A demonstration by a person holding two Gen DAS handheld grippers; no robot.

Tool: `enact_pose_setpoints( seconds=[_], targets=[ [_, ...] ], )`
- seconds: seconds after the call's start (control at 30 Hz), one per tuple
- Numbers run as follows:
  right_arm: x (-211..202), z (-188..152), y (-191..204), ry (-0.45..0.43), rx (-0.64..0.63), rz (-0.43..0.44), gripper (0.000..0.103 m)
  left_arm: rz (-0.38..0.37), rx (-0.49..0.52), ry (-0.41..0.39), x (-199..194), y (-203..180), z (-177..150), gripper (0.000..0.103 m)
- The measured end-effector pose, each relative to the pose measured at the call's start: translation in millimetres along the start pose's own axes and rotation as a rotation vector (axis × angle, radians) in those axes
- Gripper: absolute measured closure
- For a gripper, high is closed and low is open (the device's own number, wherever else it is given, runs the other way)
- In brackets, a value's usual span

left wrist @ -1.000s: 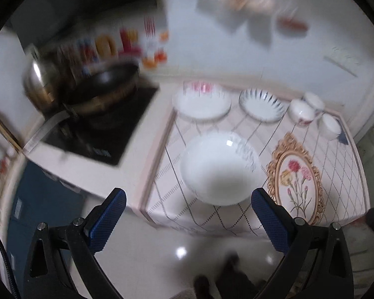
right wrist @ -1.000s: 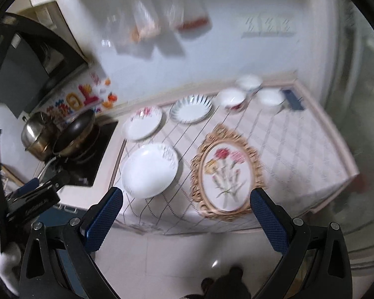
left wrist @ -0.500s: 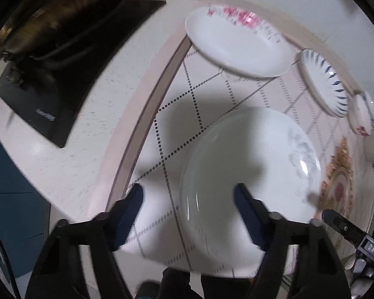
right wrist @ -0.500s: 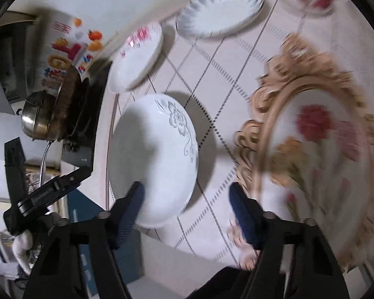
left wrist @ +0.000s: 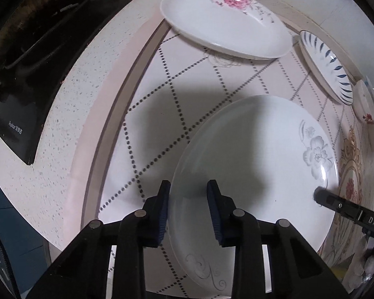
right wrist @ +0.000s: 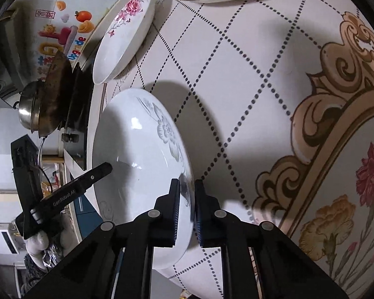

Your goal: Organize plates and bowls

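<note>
A large white plate with a grey flower (left wrist: pixel 256 154) lies on the patterned mat near the counter's front edge; it also shows in the right wrist view (right wrist: pixel 137 149). My left gripper (left wrist: pixel 188 189) straddles its left rim, jaws narrowed with a gap still around the rim. My right gripper (right wrist: pixel 187 186) is closed on its right rim. A pink-flowered plate (left wrist: pixel 224 22) lies behind, and a blue-striped plate (left wrist: pixel 329 67) to its right. A small flowered bowl (left wrist: pixel 366 107) sits at the far right.
A black hob (left wrist: pixel 37 57) with a dark pan and a steel pot (right wrist: pixel 27 109) stands left of the mat. The mat has a gold-framed flower picture (right wrist: pixel 349 174) on the right. The counter edge runs close below the plate.
Both grippers came down from well above the counter to the grey-flowered plate. Both sets of jaws closed in from wide open, the right pair onto the rim.
</note>
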State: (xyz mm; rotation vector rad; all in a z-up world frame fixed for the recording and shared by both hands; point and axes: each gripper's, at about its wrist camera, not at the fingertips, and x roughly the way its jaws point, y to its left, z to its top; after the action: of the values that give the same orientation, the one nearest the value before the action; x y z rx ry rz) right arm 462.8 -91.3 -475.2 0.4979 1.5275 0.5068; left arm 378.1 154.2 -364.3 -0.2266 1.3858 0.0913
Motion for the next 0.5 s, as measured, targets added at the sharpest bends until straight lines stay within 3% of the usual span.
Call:
enact_pose_setpoints(
  seconds=[0.23,0.5],
  targets=[
    [-41,-2,-9,-0.054,-0.019,-0.014,0.09,-0.049,0.033,-0.032,-18,-40,0,0.076],
    [-112,-12,-56,-0.153,0.02,-0.049,0.09,-0.134,0.132,-0.055,-19,-109,10,0.076]
  ],
)
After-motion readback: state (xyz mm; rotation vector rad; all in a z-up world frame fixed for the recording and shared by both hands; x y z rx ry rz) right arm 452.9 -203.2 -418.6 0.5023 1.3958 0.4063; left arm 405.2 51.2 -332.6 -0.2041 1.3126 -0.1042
